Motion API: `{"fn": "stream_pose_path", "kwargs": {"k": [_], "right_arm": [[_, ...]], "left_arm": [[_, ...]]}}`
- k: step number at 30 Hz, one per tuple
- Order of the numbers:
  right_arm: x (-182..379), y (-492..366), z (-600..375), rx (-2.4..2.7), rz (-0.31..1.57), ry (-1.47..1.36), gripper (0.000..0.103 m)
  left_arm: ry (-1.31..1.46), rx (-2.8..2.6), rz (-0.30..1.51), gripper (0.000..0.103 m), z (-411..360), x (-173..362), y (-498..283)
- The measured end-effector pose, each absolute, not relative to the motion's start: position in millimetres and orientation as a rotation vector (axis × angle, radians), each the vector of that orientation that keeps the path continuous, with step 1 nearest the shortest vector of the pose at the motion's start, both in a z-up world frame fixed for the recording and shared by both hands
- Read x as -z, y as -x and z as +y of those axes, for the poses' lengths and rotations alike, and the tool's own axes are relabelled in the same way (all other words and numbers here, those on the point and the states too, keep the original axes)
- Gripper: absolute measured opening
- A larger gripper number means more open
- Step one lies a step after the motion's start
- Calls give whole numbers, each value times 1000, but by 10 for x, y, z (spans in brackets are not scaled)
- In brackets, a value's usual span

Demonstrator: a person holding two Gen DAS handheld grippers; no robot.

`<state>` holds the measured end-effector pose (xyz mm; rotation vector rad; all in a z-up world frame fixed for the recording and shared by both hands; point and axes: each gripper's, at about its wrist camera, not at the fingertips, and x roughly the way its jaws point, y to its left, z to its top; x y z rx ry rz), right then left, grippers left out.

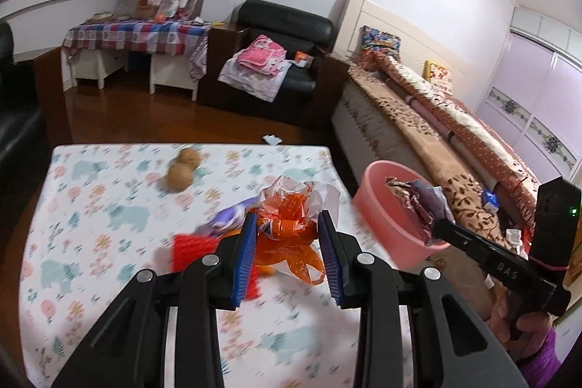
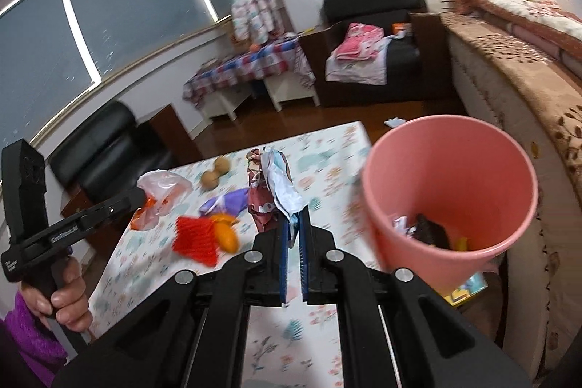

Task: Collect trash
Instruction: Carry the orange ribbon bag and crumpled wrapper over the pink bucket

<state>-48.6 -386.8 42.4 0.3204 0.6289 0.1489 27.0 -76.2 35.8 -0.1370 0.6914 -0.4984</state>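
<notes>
My left gripper (image 1: 287, 231) is shut on a crumpled orange and white plastic bag (image 1: 291, 217), held above the flowered table (image 1: 109, 206). In the right wrist view that bag (image 2: 163, 188) hangs from the left gripper (image 2: 140, 197) at the left. My right gripper (image 2: 295, 217) is shut on a crumpled maroon and white wrapper (image 2: 269, 184), just left of the pink bin (image 2: 451, 170). The bin holds some dark and yellow scraps. From the left wrist view, the wrapper (image 1: 418, 202) sits over the bin's (image 1: 393, 206) rim.
A red mesh net (image 2: 194, 239), an orange peel (image 2: 227, 235), a purple wrapper (image 2: 229, 200) and two round brown nuts (image 2: 216, 173) lie on the table. A bed (image 1: 436, 119) runs along the right, with black armchairs behind. A hand (image 2: 69, 297) grips the left handle.
</notes>
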Motion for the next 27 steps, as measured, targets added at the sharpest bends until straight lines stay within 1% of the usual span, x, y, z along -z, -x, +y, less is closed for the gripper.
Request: {"fn": "stream_pose_path", "kwargs": {"k": [6, 13, 20, 27], "right_arm": [[-437, 474, -4216, -23, 598, -341, 6], [-255, 427, -4661, 124, 611, -395, 6], [-103, 339, -4886, 219, 640, -370, 6], [51, 231, -5038, 256, 681, -368, 6]], "left_arm": [[125, 581, 679, 33, -1215, -430, -392], [85, 694, 694, 33, -1898, -389, -482], [36, 749, 751, 33, -2566, -163, -626], [4, 757, 800, 33, -2922, 103, -777]]}}
